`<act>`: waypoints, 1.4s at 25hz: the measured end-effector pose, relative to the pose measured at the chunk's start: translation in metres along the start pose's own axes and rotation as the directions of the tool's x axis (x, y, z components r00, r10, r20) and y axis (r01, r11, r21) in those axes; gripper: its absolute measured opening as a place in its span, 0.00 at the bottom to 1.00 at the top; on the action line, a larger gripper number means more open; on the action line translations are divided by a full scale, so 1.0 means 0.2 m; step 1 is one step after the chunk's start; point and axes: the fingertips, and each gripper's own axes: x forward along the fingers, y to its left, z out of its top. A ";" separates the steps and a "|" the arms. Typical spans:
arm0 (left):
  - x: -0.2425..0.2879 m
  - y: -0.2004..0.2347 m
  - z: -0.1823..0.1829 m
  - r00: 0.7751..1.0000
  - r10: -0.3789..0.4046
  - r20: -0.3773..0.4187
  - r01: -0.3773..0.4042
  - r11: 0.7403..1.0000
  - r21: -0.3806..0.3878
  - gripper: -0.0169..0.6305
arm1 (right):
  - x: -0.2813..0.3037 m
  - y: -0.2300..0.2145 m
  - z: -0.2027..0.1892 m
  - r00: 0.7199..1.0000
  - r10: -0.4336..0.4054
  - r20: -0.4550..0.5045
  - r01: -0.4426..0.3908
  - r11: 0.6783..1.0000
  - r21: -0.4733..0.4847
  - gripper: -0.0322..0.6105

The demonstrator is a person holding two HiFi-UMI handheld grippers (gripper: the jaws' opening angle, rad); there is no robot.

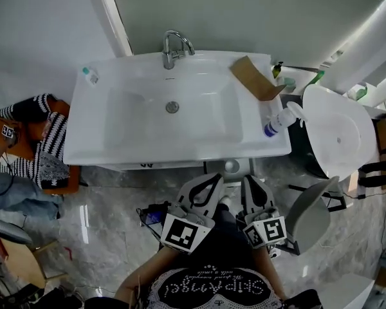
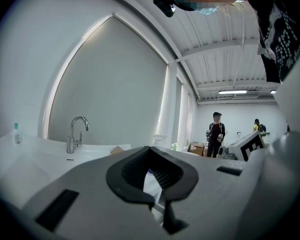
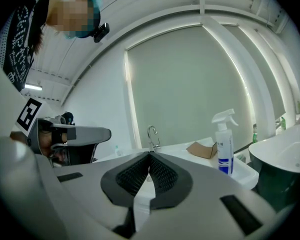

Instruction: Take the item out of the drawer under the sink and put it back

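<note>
Nearest, the left gripper and the right gripper hang side by side, level, each with its fingers pressed together on nothing. Just beyond is the white sink, with a spray bottle and a cardboard piece on its right rim and the faucet at the back. The item is not visible in any view.

White sink top w/ faucet, cardboard piece, spray bottle R, small bottle L.
</note>
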 end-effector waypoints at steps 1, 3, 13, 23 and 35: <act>0.00 -0.01 0.00 1.000 -0.005 -0.001 0.005 1.000 0.014 0.03 | 0.00 0.01 0.00 1.000 0.004 -0.001 -0.004 1.000 0.001 0.08; 0.00 -0.02 -0.01 1.000 -0.015 0.000 0.015 0.999 0.030 0.03 | -0.01 0.02 -0.01 1.000 0.010 -0.007 -0.010 1.000 0.000 0.08; -0.03 0.02 -0.03 1.000 0.009 0.017 -0.009 1.000 0.013 0.03 | -0.07 0.05 -0.07 1.000 -0.006 -0.025 0.007 0.999 0.039 0.08; -0.01 -0.01 -0.07 0.999 0.037 0.004 -0.037 0.999 -0.033 0.03 | -0.11 0.04 -0.09 0.998 0.024 -0.050 -0.025 0.999 -0.026 0.08; 0.11 -0.12 -0.07 0.994 0.111 0.006 -0.110 0.991 -0.080 0.03 | -0.18 -0.15 -0.10 0.993 0.075 -0.092 -0.078 0.997 -0.029 0.08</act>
